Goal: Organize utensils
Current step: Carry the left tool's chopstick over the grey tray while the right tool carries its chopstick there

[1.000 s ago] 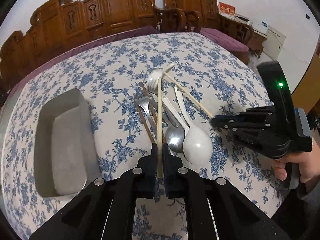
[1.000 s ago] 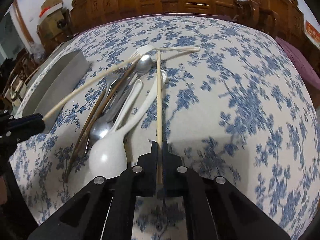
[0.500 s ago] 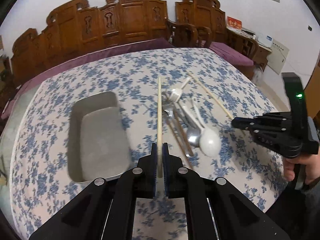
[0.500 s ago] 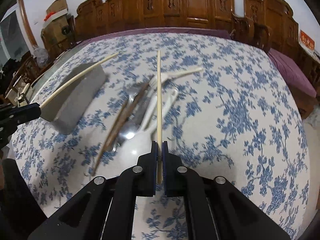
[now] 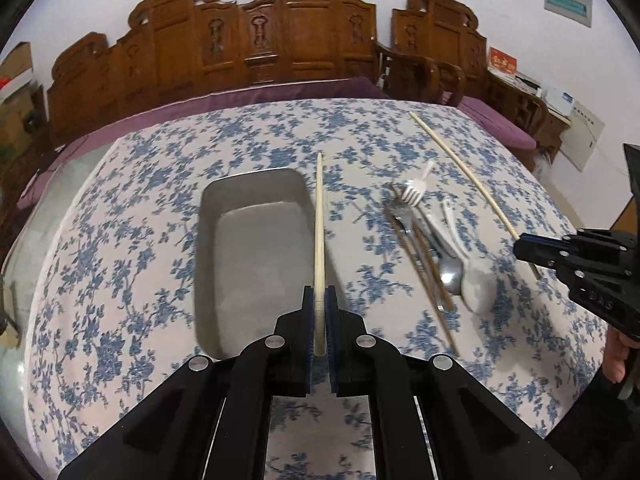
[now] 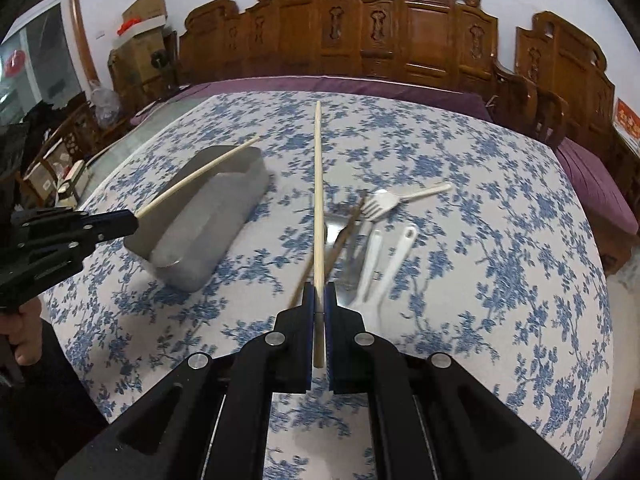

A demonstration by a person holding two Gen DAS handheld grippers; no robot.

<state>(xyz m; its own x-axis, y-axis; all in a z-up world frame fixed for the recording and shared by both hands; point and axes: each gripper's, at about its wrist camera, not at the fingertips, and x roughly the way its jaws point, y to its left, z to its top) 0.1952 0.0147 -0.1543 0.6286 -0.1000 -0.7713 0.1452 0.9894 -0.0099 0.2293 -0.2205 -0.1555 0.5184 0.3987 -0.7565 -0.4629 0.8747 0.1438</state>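
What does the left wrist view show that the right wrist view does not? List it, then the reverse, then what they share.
Only the left wrist view: the inside of the metal tray, which holds nothing visible, and a green sign on the wall.

Only the right wrist view: cardboard boxes and a window at the far left, plus the tray's outer wall.

Both: the left tongs and right tongs, each shut on a pale chopstick, the utensil pile, the floral tablecloth, and carved wooden chairs.
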